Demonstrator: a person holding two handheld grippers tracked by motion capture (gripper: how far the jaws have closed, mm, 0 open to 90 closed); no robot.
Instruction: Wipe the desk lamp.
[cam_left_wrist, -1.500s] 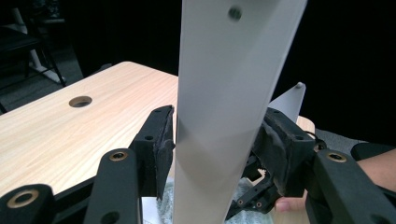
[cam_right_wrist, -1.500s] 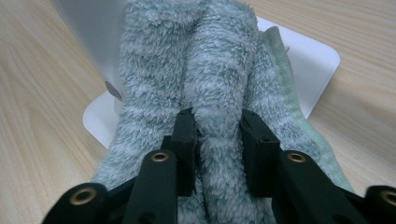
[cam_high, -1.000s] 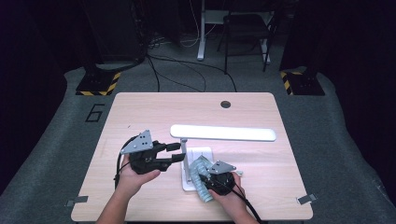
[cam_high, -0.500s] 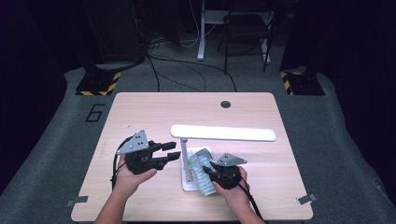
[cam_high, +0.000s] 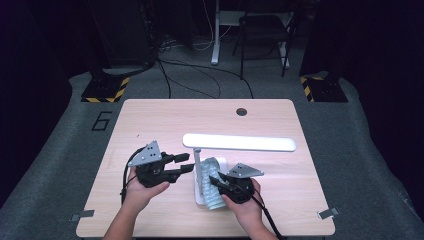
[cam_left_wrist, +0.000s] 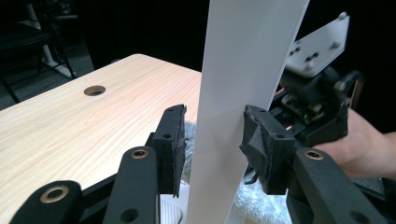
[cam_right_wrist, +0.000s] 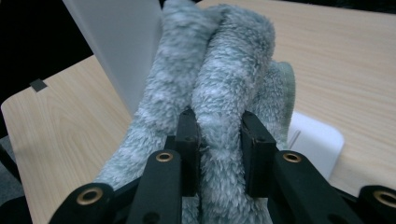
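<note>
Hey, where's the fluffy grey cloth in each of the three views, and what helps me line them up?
High view: cloth lower centre, over the lamp base, at the right gripper.
Left gripper view: a bit of it at the bottom, behind the lamp post.
Right gripper view: centre, pinched between the jaws.
Shared landmark: the white lamp post.

High view above the table (cam_high: 150, 120), claw views close, sharing lamp post (cam_left_wrist: 238, 93)

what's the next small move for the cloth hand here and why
Probably slide the cloth up along the lamp's upright arm. The right gripper pinches the fluffy grey cloth right beside that white arm, above the lamp base, while the left gripper clamps the arm to steady it, so a wiping stroke looks ready.
</note>
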